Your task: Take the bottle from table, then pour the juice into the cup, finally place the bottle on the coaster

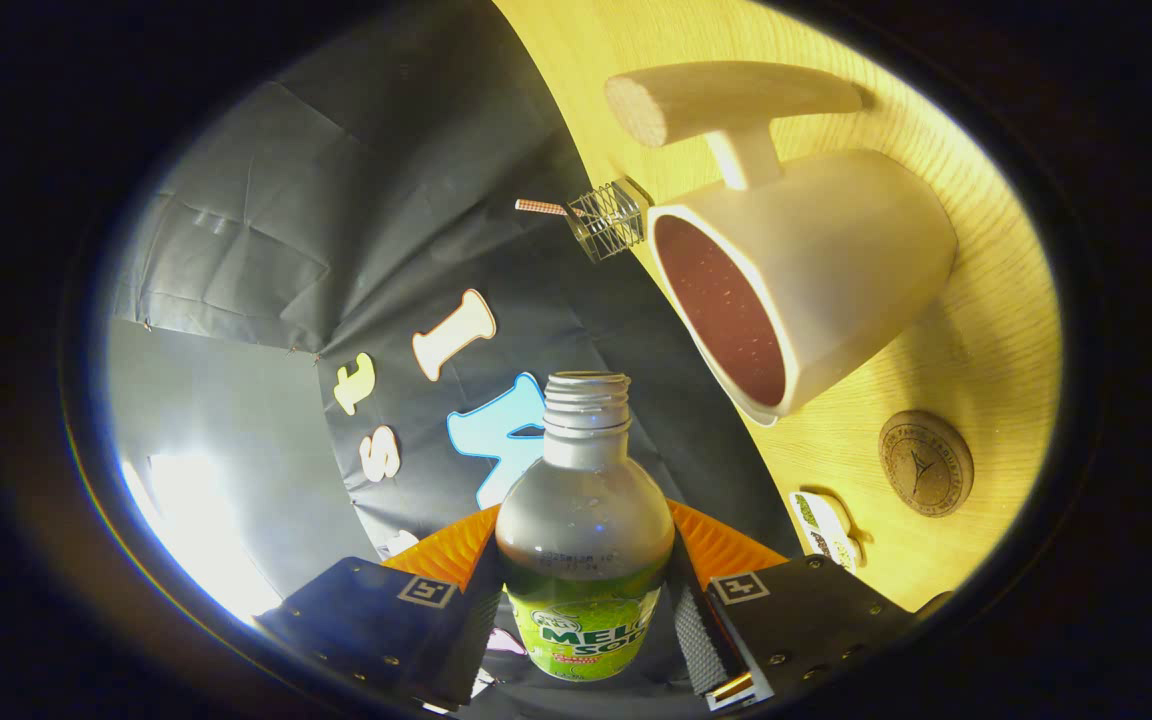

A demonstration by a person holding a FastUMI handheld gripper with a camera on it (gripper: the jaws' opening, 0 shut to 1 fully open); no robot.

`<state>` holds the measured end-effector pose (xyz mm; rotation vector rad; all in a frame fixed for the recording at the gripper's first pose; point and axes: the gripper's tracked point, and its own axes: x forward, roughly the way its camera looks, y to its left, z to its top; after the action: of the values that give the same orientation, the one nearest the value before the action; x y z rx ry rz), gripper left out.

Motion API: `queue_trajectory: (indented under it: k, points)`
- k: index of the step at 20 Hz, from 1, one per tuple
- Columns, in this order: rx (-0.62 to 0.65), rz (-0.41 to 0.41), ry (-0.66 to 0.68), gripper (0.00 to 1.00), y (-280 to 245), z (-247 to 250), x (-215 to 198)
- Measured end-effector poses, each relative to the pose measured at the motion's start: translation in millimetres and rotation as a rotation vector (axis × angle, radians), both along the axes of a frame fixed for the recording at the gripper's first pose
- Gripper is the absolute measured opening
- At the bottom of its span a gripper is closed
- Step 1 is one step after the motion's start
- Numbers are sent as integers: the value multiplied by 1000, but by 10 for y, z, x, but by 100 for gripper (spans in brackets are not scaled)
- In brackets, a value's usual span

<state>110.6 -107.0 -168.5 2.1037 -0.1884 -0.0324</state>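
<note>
Ceramic cup (816,290) sits ahead and right of the open neck of the bottle (584,520) we've clamped between the fingers of the gripper (586,620), coaster (925,463) beside it.

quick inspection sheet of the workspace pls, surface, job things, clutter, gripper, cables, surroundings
surface: light wooden table, seen strongly tilted because the gripper is rolled over.
bottle: uncapped bottle with a green label, held between the fingers, neck pointing ahead towards the wall, not yet over the cup.
cup: white cup with a wooden handle, beyond the fingers; dark reddish inside.
coaster: round brown coaster on the table beside the cup, bare.
clutter: small wire basket with a striped stick beyond the cup; small patterned item near the coaster.
gripper: gripper shut on the bottle, both fingers pressing its sides.
cables: nothing seen.
surroundings: black cloth wall; bright glare low beside the fingers.
</note>
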Motion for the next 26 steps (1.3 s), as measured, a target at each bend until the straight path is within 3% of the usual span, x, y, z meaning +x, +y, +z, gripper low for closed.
queue_trajectory:
  k: [17, 26]
  points:
    - [-38, 9, 9, 77, 9, -51, -17]
    - [-217, 18, 57, 77, -37, -9, -33]
